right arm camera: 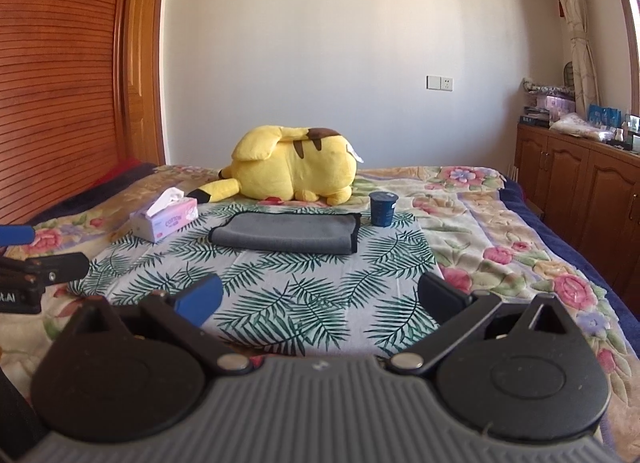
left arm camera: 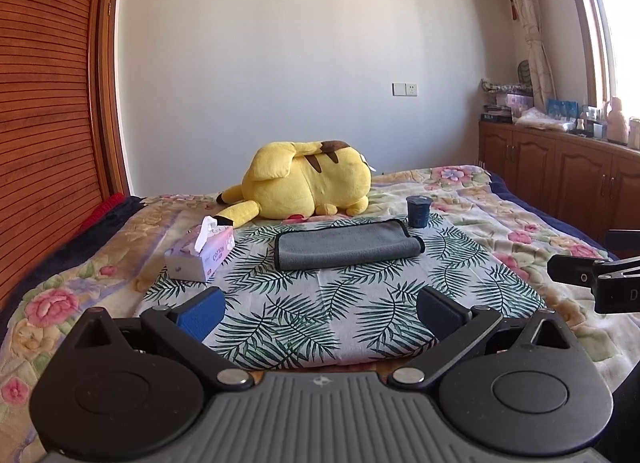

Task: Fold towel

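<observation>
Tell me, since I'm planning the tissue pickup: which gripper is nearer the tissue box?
Left, judging by view. The left gripper faces the tissue box just left of centre; from the right gripper it sits farther left.

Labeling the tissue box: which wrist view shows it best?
Left wrist: the tissue box is larger there, and its printed side and pulled-up tissue are clear. The right wrist view shows the same box smaller, further left.

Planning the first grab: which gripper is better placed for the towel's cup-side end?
Right, probably. That end of the towel lies near the cup, on the right gripper's side. Both grippers are open and apart from it.
</observation>
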The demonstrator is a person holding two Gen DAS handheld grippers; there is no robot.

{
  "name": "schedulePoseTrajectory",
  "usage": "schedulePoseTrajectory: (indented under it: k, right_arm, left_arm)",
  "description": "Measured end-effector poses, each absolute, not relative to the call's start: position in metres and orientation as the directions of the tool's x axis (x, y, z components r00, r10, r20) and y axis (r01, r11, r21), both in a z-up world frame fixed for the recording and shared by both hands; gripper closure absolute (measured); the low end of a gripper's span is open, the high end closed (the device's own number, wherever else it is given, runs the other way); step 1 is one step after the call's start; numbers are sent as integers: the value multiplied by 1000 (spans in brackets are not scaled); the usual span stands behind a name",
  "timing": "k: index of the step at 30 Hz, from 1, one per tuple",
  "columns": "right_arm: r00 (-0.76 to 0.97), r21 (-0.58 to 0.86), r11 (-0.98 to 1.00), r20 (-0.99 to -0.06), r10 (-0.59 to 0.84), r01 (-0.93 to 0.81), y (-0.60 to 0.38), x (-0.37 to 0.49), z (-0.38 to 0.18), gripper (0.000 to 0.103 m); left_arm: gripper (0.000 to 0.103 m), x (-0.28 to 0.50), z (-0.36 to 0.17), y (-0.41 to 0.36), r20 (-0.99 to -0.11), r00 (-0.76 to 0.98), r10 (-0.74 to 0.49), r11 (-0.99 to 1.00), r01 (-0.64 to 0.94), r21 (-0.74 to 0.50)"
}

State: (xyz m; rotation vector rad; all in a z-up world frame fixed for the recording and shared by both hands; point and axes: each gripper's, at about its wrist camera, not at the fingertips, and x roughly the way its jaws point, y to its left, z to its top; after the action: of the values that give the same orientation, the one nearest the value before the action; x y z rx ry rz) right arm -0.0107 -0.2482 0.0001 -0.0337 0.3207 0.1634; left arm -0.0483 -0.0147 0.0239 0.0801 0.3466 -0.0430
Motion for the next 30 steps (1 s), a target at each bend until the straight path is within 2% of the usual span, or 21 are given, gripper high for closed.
schedulePoseTrajectory:
  k: [6, 30]
  right_arm:
    - [946, -12, 988, -293, 141, -151, -250, -12, 1, 0]
    - [950, -15, 990, -282, 133, -143, -254, -13, 0, 0]
  left_arm:
    - [16, -52, 26, -14, -311, 950, -30, 996, 54, 69]
    - [16, -52, 27, -12, -314, 949, -27, 997, 47, 57]
